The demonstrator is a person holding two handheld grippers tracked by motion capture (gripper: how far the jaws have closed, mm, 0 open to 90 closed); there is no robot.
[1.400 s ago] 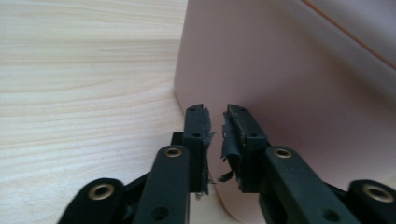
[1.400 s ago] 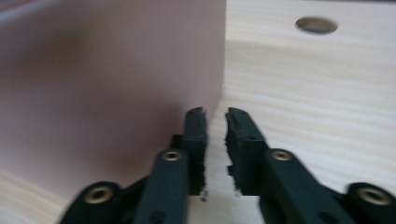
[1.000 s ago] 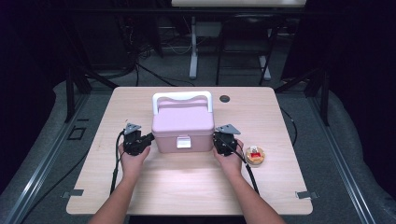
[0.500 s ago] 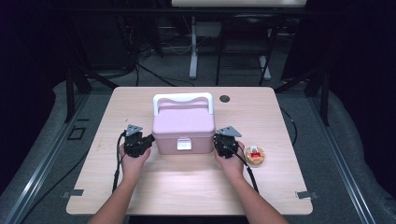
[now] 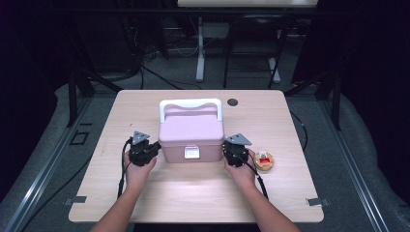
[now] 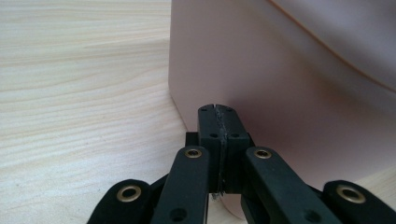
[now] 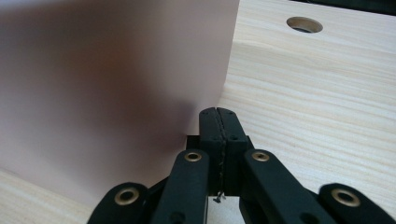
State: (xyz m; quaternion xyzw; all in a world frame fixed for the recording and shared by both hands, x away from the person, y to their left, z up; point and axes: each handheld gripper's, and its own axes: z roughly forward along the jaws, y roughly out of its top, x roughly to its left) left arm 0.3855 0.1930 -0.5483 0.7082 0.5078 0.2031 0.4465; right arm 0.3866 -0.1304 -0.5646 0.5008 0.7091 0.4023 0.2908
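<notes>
Pink plastic: the box (image 5: pixel 191 136) is set mid-desk (image 5: pixel 145 203), flanked at its front corners by the left gripper (image 6: pixel 217 110) and right gripper (image 7: pixel 217 112), both fully closed, nothing held. If pushed unevenly, the box could be skewed or slid toward the small toy (image 5: pixel 264 160) just right of it.

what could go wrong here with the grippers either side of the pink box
1. Both jaws are shut: the left gripper and right gripper only flank the pink box, so a lift by squeezing its smooth side walls may slip.
2. A sideways nudge to the right could push the box toward the small orange dish beside the right hand.
3. The white latch looks closed; prying with shut tips might tip the box instead.
</notes>
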